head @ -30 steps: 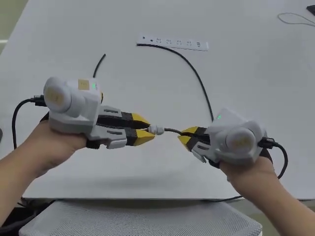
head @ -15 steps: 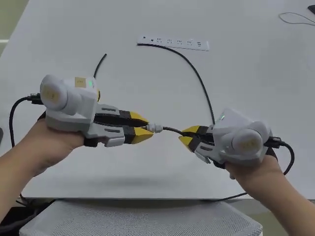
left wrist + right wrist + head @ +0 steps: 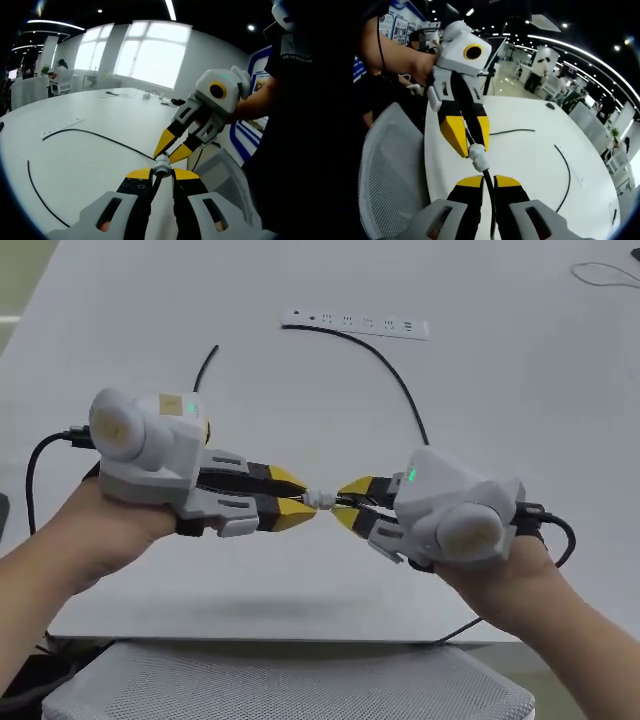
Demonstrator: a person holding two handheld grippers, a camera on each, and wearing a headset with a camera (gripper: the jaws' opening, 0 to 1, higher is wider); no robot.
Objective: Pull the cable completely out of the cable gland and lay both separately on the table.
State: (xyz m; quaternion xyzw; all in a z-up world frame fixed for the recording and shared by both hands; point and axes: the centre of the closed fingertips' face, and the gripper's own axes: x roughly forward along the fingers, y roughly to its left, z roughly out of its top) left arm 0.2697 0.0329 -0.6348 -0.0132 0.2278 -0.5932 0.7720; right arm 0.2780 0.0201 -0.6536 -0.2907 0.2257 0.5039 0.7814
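— As both tools are held over the near part of the table (image 3: 500, 390), what does the left gripper (image 3: 308, 502) carry?

— Its jaws are clenched on the white cable gland (image 3: 320, 501), which is in the air between the two tools. In the left gripper view a black line goes back from the gland between the jaws, so I judge the cable passes through it.

— And the right gripper (image 3: 342, 502)?

— It is just beside the gland, nearly touching. Its jaws stand close on both sides of the black cable (image 3: 400, 390), but whether they pinch it or only surround it, I cannot tell.

— Where does the cable go?

— It runs far over the table, curving left, and its end lies near a white power strip (image 3: 355, 324).

— How much is done?

— Little, I think. The cable is not yet out of the gland, and neither part lies on the table. The pulling and both placings remain.
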